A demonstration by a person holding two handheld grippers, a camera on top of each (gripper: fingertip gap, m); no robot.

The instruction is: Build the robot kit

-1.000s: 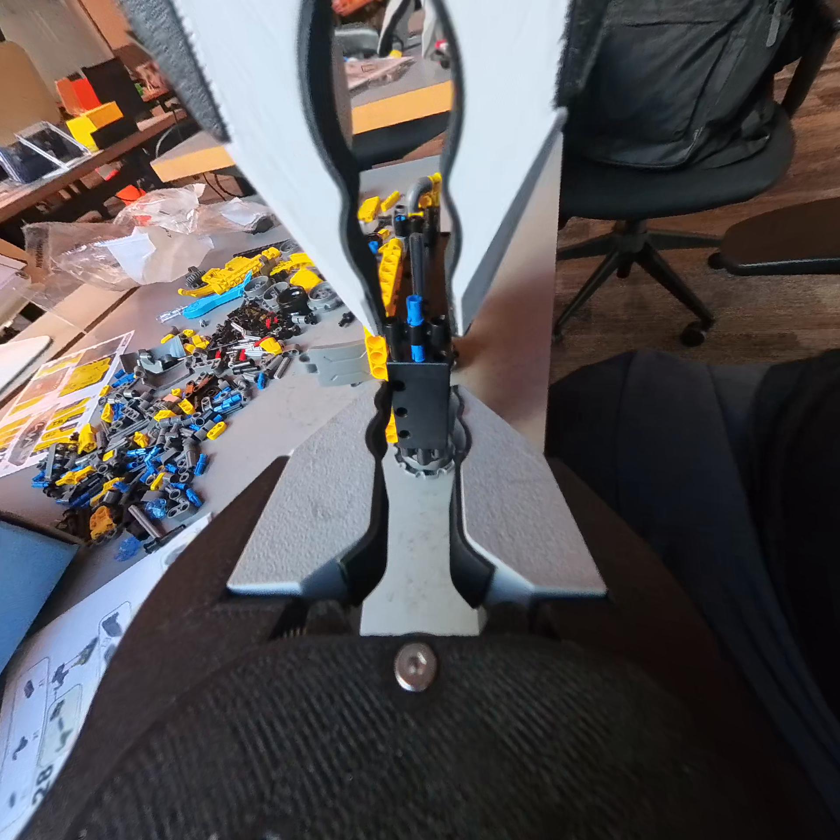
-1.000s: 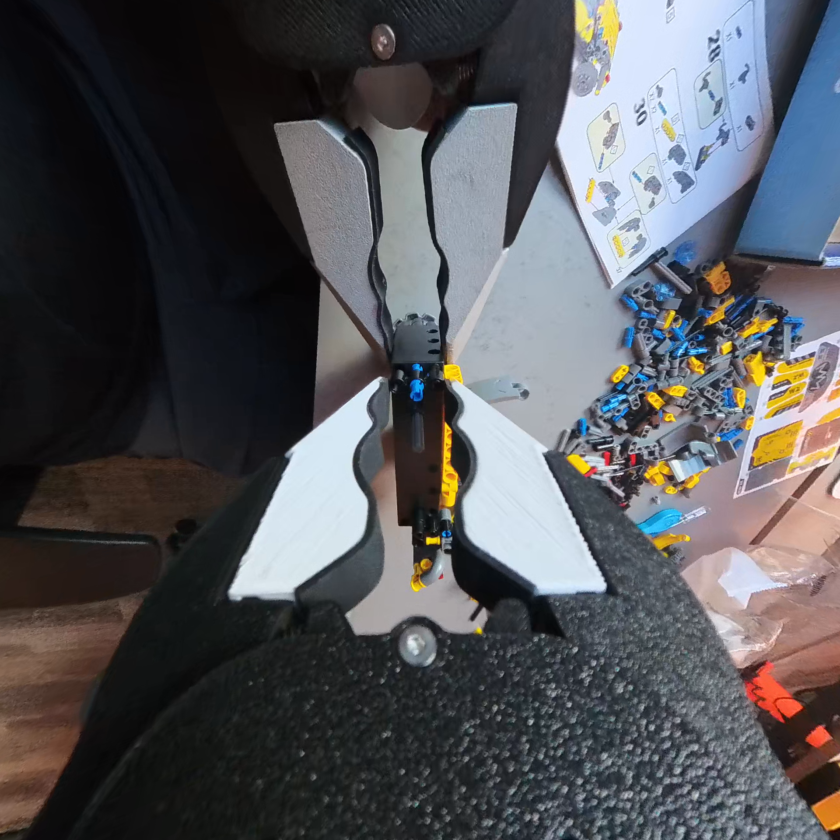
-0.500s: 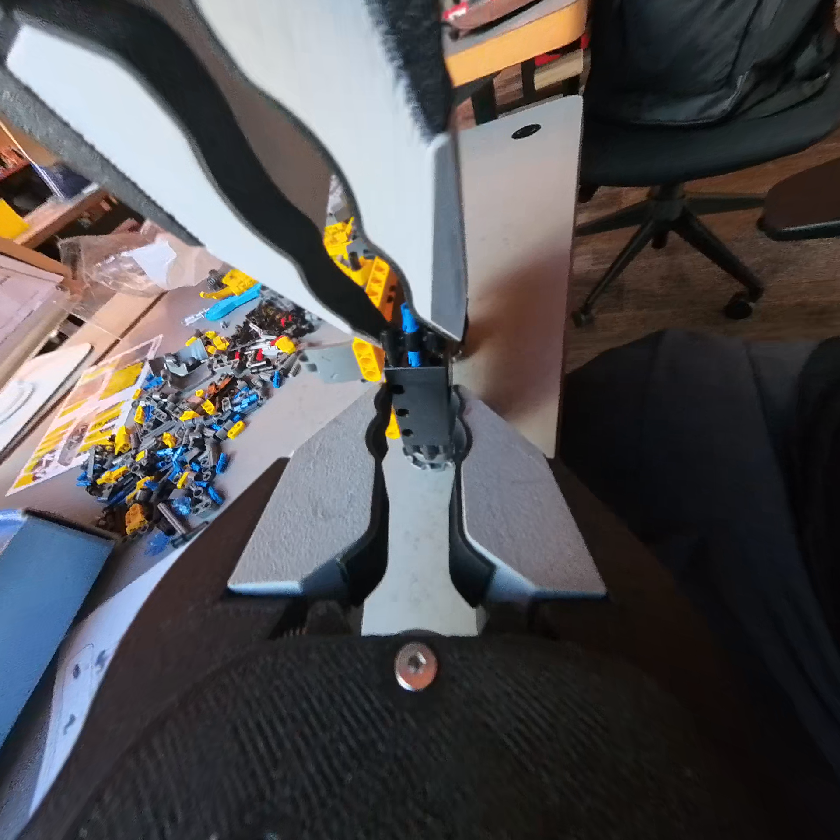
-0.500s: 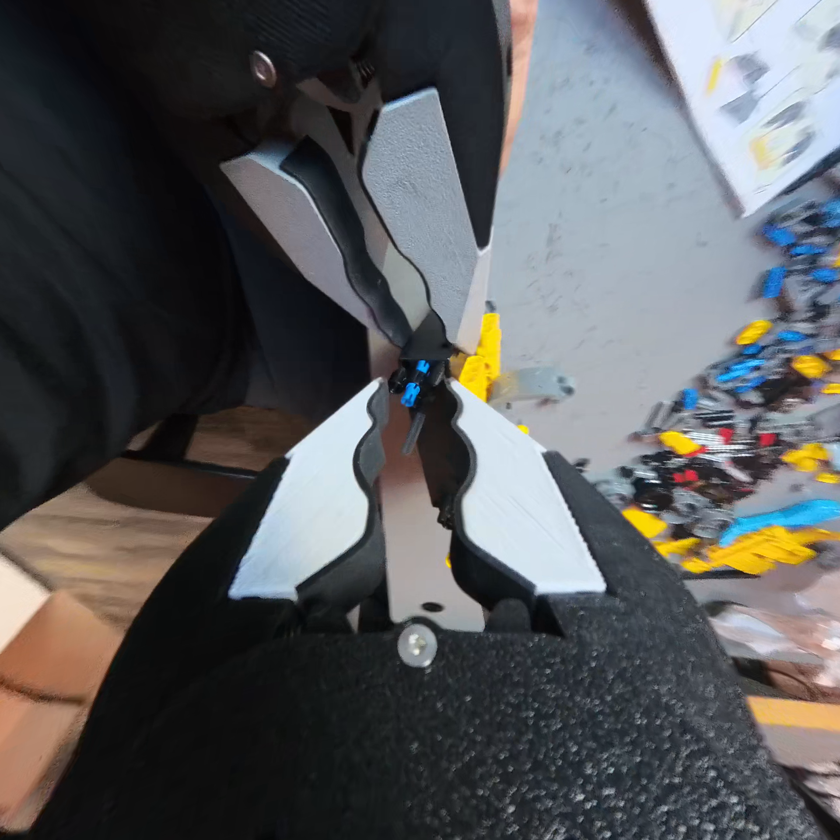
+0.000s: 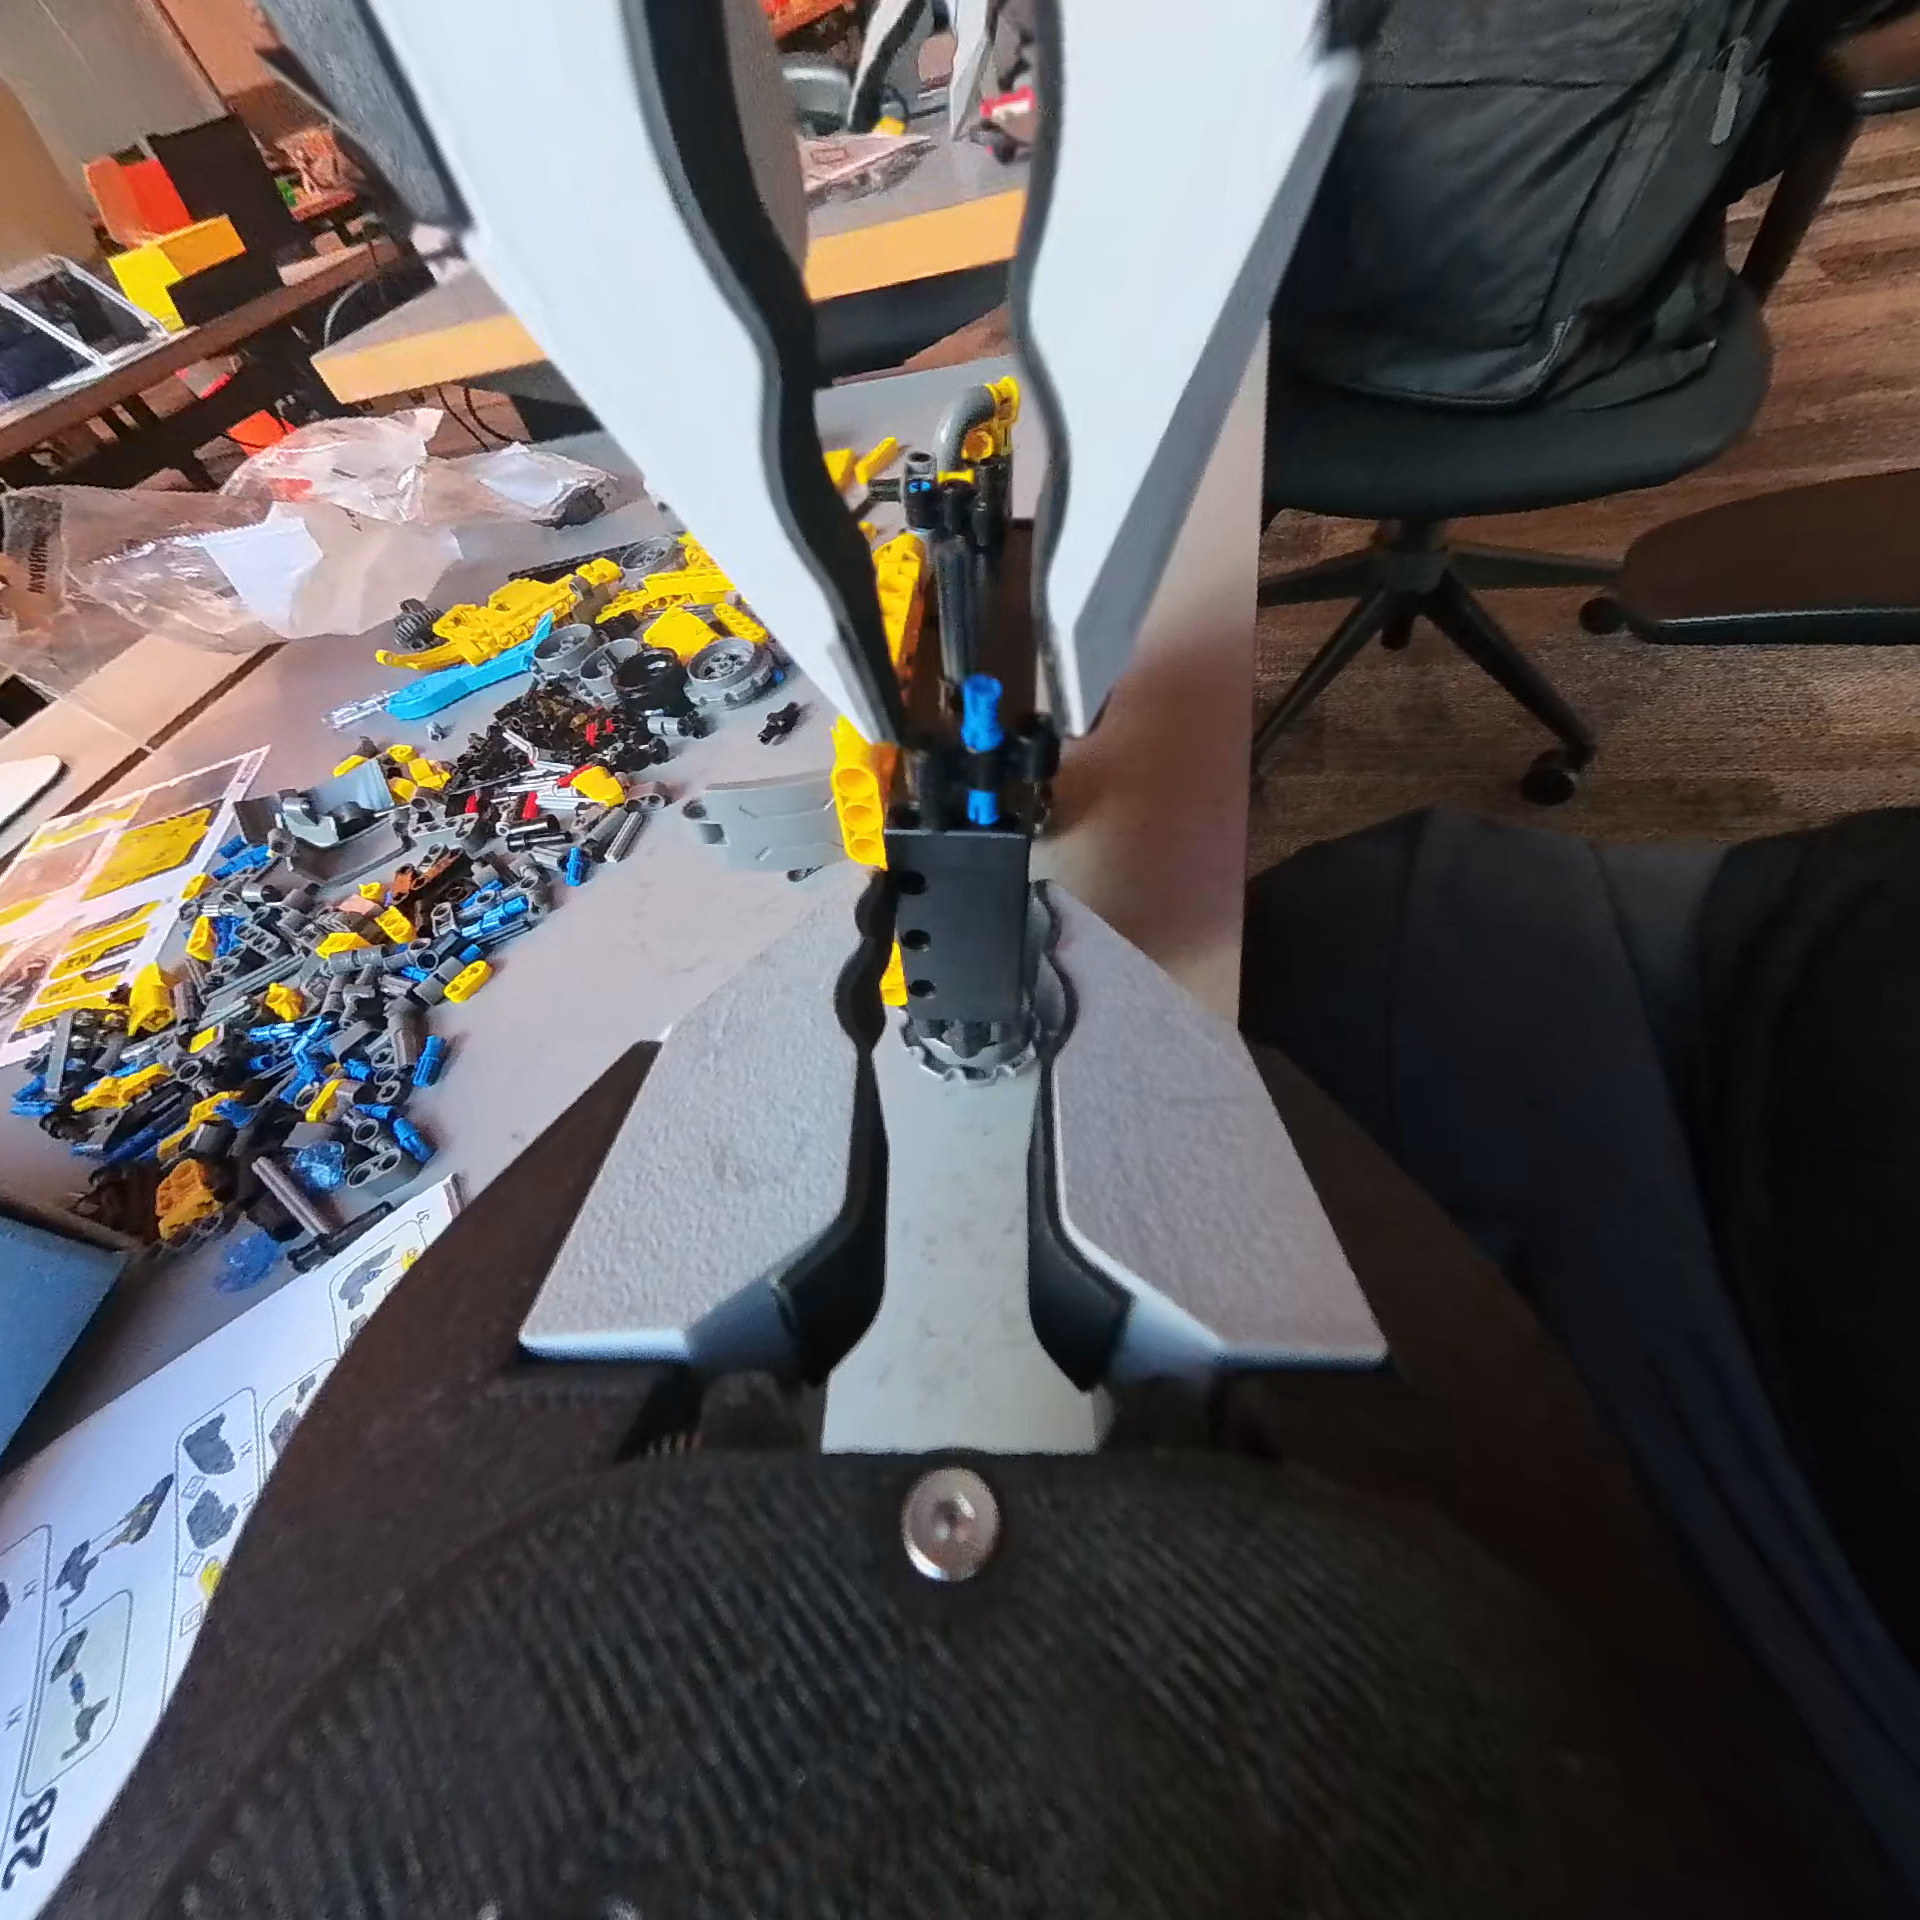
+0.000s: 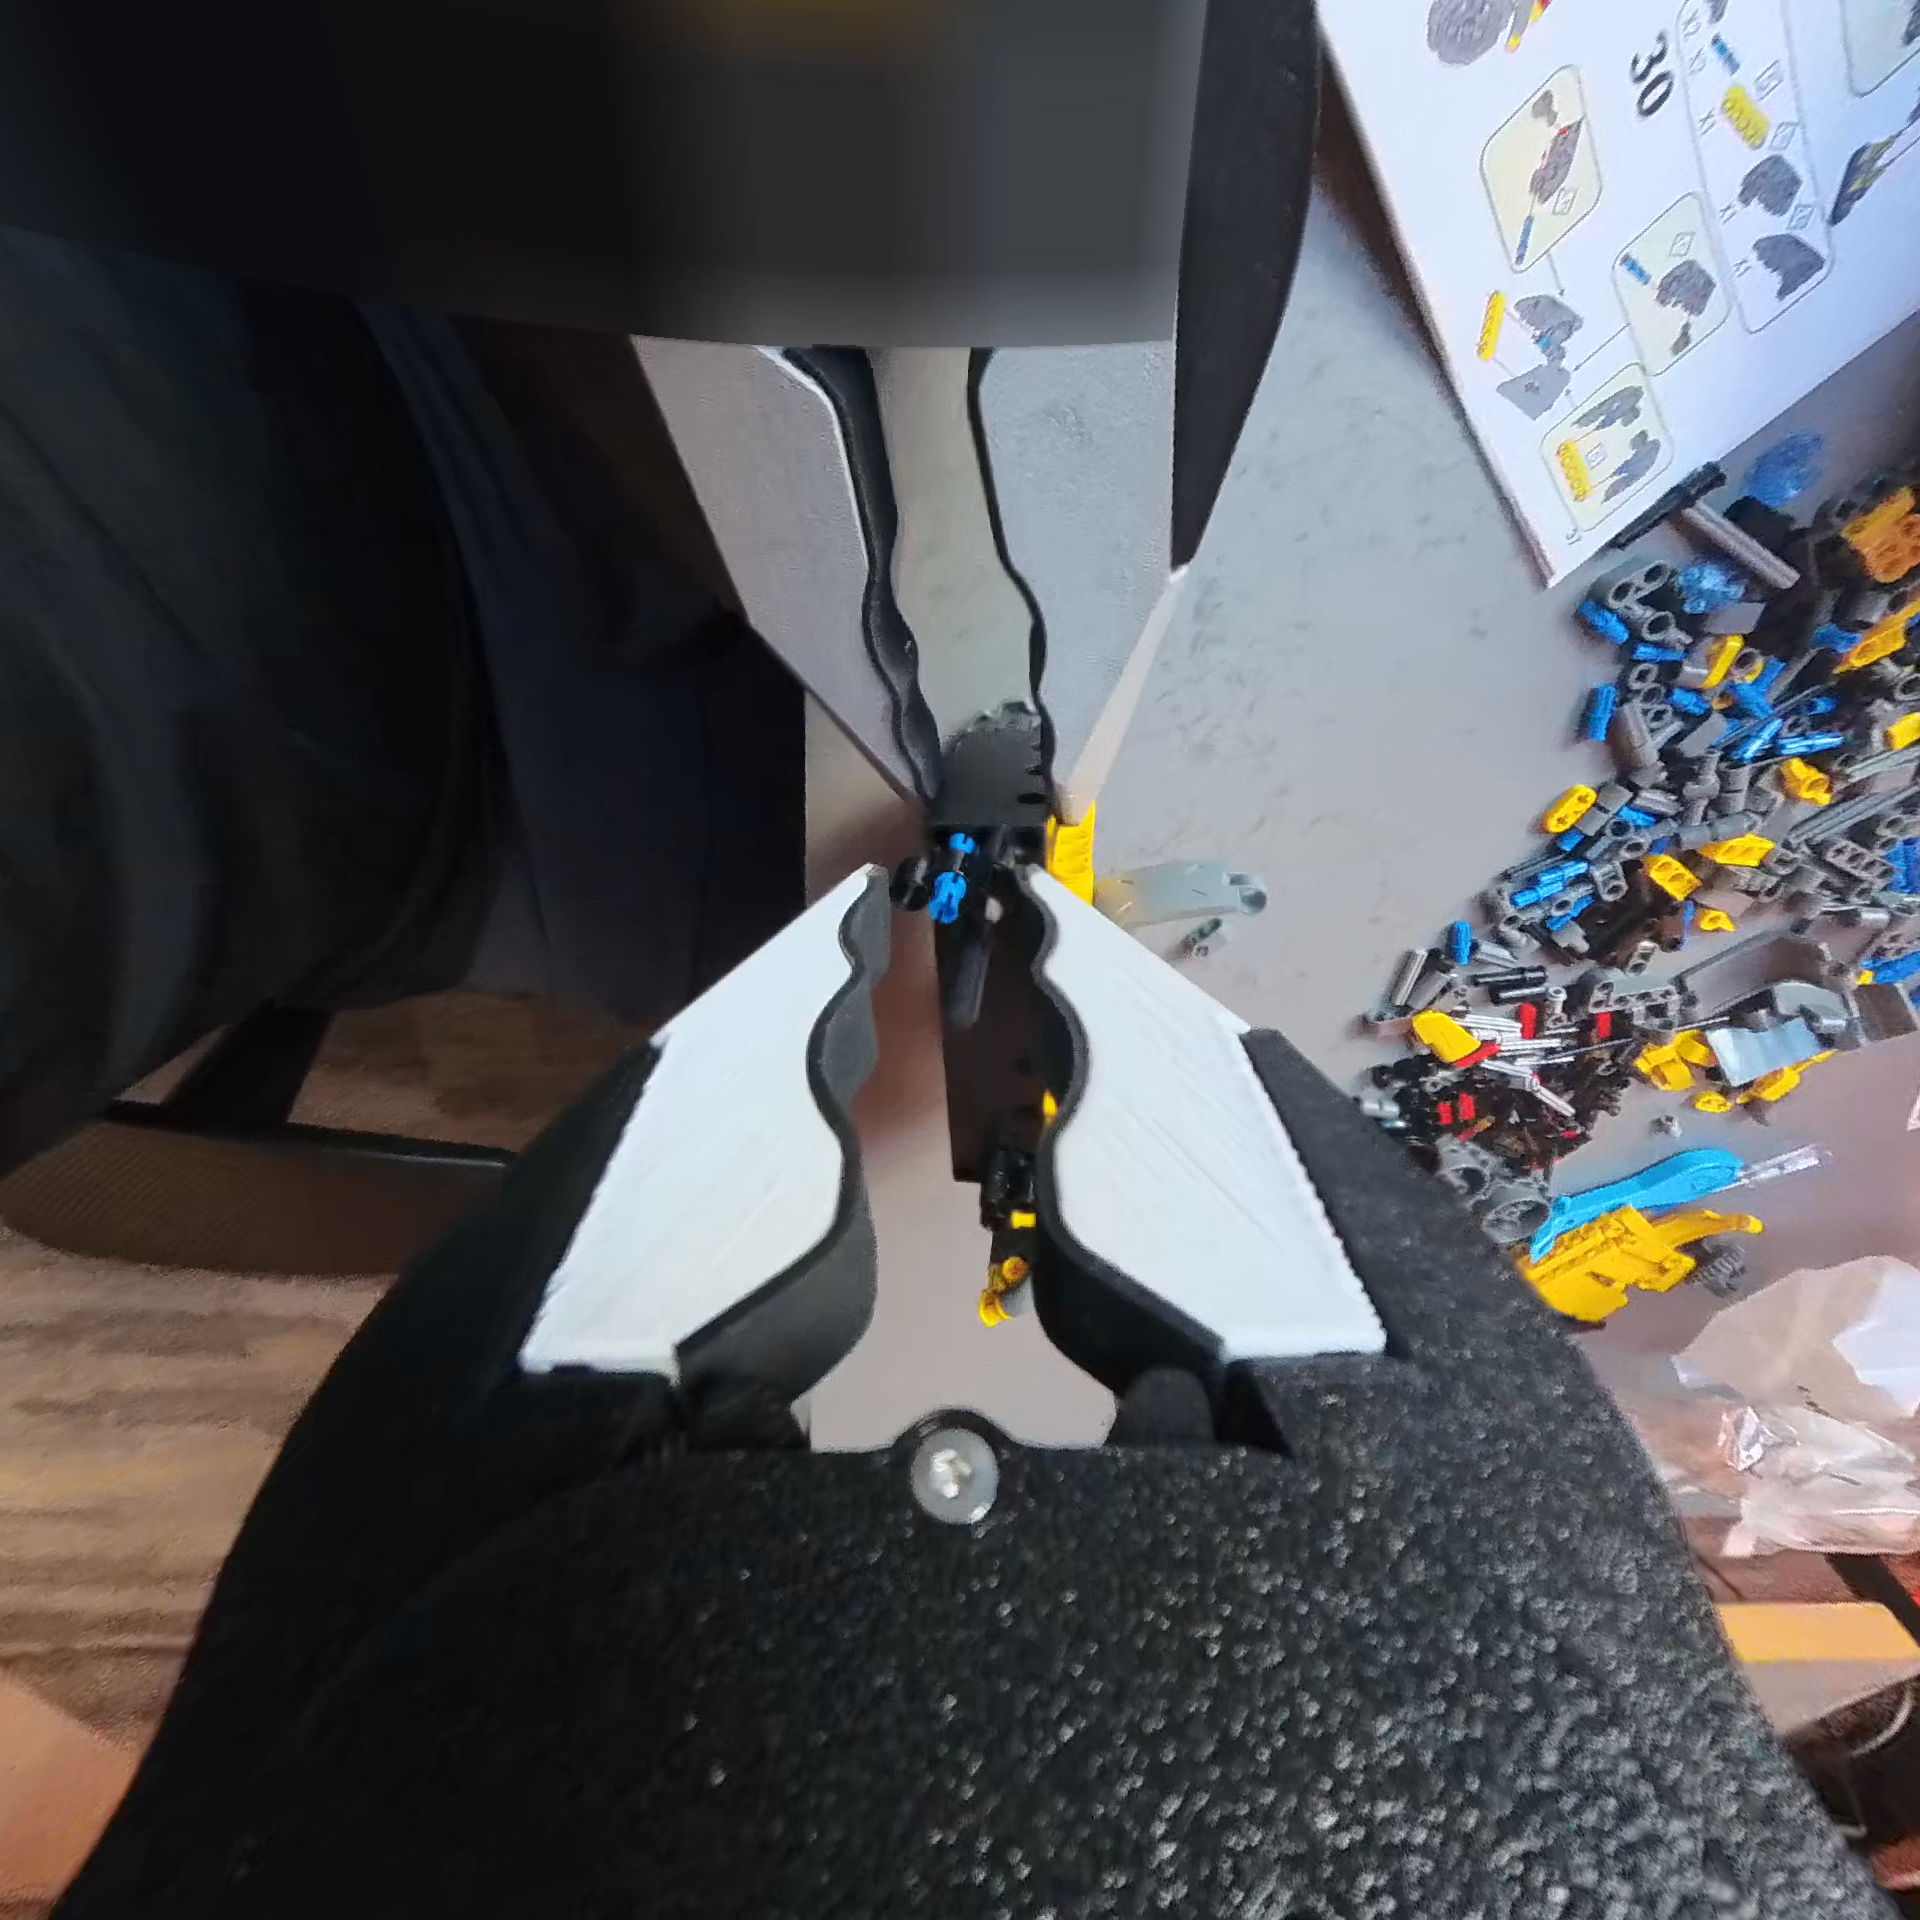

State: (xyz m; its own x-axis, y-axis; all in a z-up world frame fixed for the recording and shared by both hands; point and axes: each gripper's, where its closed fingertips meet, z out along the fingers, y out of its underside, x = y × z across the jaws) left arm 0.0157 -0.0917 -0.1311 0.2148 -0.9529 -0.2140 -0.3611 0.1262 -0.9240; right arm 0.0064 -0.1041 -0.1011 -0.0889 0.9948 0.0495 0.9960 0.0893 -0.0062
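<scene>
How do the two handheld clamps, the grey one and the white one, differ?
Colour: the grey-fingered left gripper has matt grey fingers, the white-fingered right gripper ribbed white ones. Grip: the left clamps the black beam end, by the grey gear, of the black, yellow and blue toy brick assembly; the right pinches its blue-pinned middle. Shared: wavy black pads, both shut on that one assembly, facing each other.

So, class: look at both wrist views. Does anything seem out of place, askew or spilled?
Nothing looks damaged. The loose pile of small building pieces is spread across the grey table, and a grey curved panel lies apart from it. The black and yellow assembly sits straight between the left gripper and the right gripper.
</scene>
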